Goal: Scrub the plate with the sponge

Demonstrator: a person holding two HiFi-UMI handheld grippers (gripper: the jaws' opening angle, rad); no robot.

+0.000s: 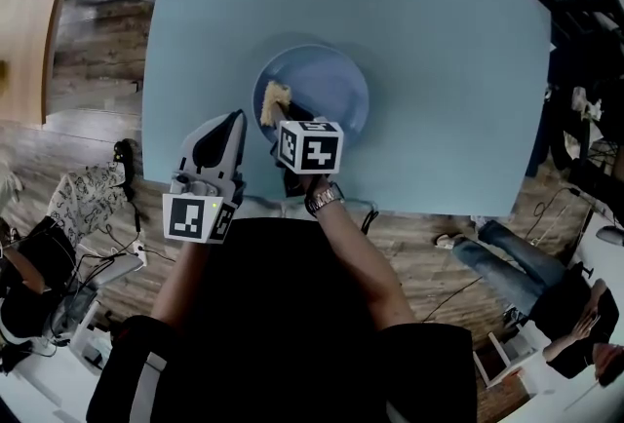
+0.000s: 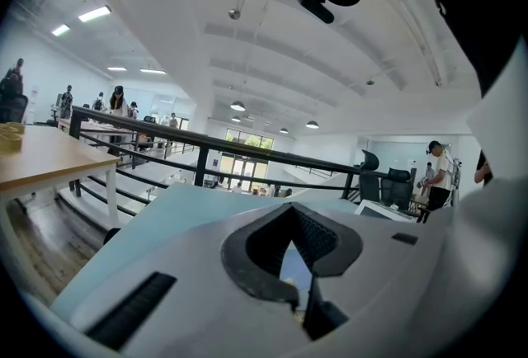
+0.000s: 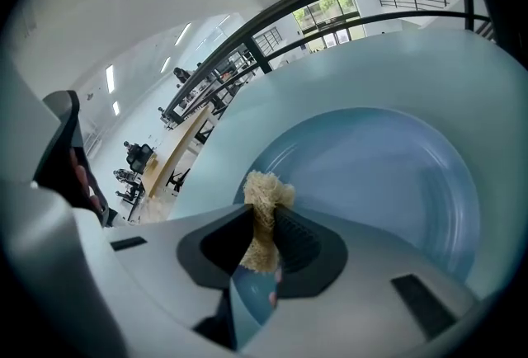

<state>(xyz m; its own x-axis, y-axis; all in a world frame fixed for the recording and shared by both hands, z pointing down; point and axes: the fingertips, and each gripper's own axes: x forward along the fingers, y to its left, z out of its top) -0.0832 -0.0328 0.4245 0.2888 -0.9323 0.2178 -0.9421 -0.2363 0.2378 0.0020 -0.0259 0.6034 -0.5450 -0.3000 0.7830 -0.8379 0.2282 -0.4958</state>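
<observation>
The right gripper (image 3: 262,226) has its fingers closed on the sponge (image 3: 266,191), which sticks out past their tips over the left part of the plate (image 3: 388,175). The left gripper (image 2: 297,257), fingers together and empty, is beside the rim, not on it. I think the plate may slide on the smooth worktop (image 1: 439,41), or the thinly pinched sponge may slip out. The sponge looks pale, fibrous and squeezed flat.
</observation>
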